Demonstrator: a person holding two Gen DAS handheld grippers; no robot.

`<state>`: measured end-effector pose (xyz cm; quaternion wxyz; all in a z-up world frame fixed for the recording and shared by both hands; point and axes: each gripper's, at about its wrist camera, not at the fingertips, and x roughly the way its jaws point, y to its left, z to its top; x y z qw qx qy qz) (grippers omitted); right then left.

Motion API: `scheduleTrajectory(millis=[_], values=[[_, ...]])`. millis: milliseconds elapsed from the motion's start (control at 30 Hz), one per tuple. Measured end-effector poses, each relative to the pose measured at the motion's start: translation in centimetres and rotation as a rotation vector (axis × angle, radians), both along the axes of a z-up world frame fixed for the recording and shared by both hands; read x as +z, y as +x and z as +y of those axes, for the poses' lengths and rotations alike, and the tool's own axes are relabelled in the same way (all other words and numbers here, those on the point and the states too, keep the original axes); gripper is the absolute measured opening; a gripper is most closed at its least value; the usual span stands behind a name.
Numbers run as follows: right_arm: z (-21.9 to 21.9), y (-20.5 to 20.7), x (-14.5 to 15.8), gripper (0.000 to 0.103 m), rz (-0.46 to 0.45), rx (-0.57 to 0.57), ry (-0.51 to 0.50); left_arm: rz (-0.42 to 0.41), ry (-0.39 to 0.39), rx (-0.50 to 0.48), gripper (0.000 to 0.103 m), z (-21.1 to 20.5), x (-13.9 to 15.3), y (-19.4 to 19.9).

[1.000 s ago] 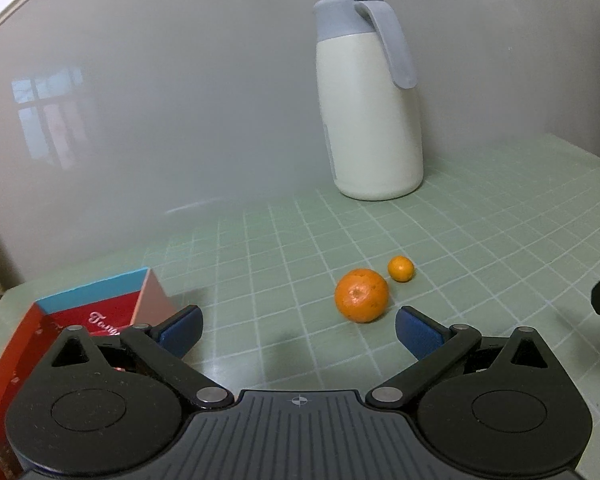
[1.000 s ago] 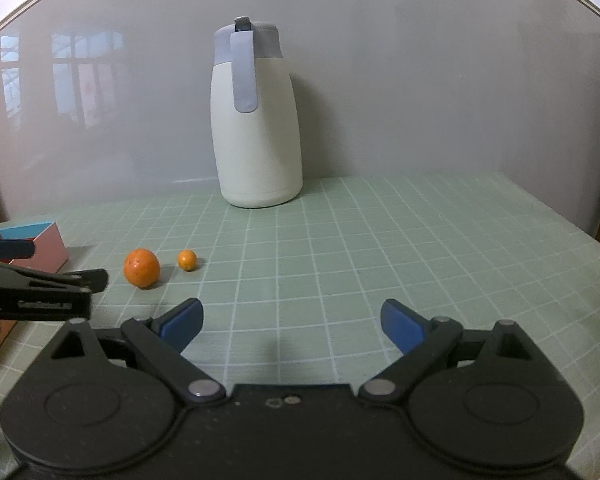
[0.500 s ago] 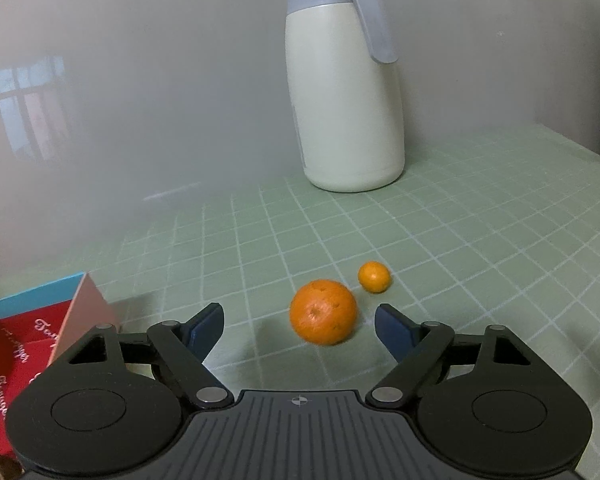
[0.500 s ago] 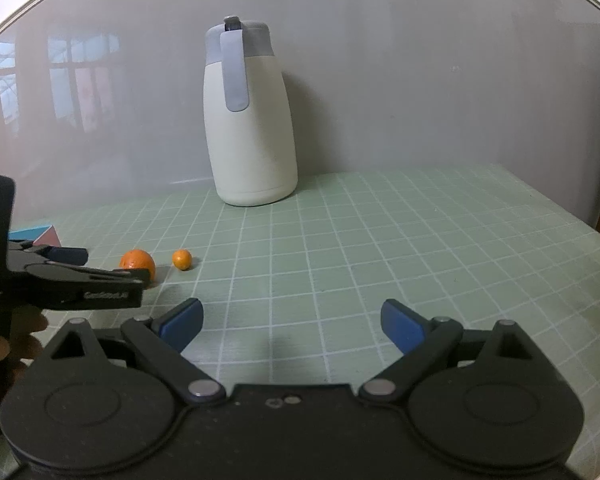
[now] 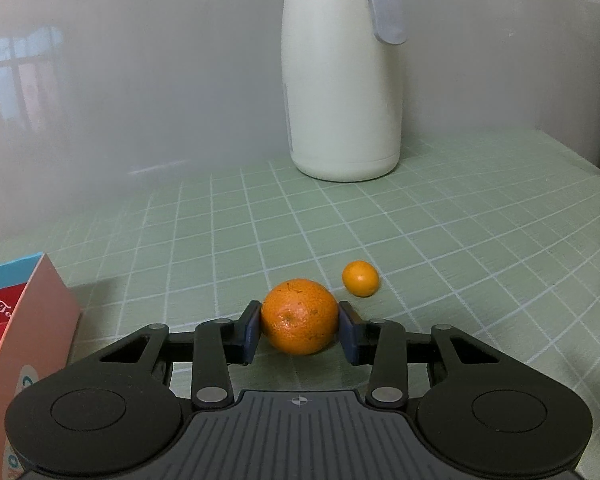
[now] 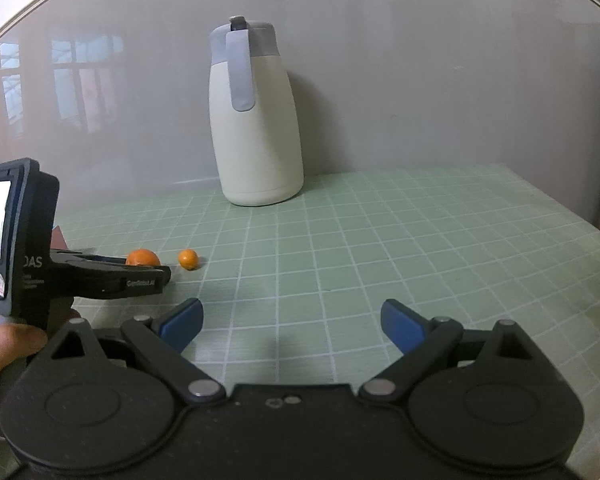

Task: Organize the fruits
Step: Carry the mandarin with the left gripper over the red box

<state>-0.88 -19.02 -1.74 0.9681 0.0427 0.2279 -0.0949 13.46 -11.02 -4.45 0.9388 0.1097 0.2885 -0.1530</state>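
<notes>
Left gripper (image 5: 300, 330) jaws just closing onto the big orange (image 5: 299, 316) — small orange (image 5: 360, 278) beside it waiting; right gripper (image 6: 292, 324) idling wide open.

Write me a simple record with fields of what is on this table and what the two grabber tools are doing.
surface: green grid-patterned table
large orange: on the table, between the blue pads of the left gripper, which have just been closing and now press its sides
small orange: lying free just beyond it, to the right
jug: cream with grey lid, upright by the wall
box: red and blue, at the left edge
right gripper: open, nothing between its fingers
</notes>
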Motion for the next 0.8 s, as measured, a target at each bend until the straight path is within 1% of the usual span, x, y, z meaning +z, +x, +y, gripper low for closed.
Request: scheduleTrajectory(millis=[167, 400, 700, 800], values=[[0.1, 0.1, -0.1, 0.096, -0.002, 0.004, -0.003, 0.011, -0.022, 0.004, 0.040, 0.4, 0.2, -0.2], [0.5, 0.3, 0.0, 0.096, -0.008, 0.001, -0.017, -0.017, -0.045, 0.034, 0.040, 1.9, 1.6, -1.1], [1.9, 0.6, -0.1, 0.096, -0.003, 0.027, -0.037, -0.081, -0.078, 0.094, 0.040, 5.7, 4.6, -3.3], [2.5, 0.9, -0.2, 0.096, 0.000, 0.039, -0.048, -0.089, -0.082, 0.121, 0.040, 7.4, 5.0, -3.8]])
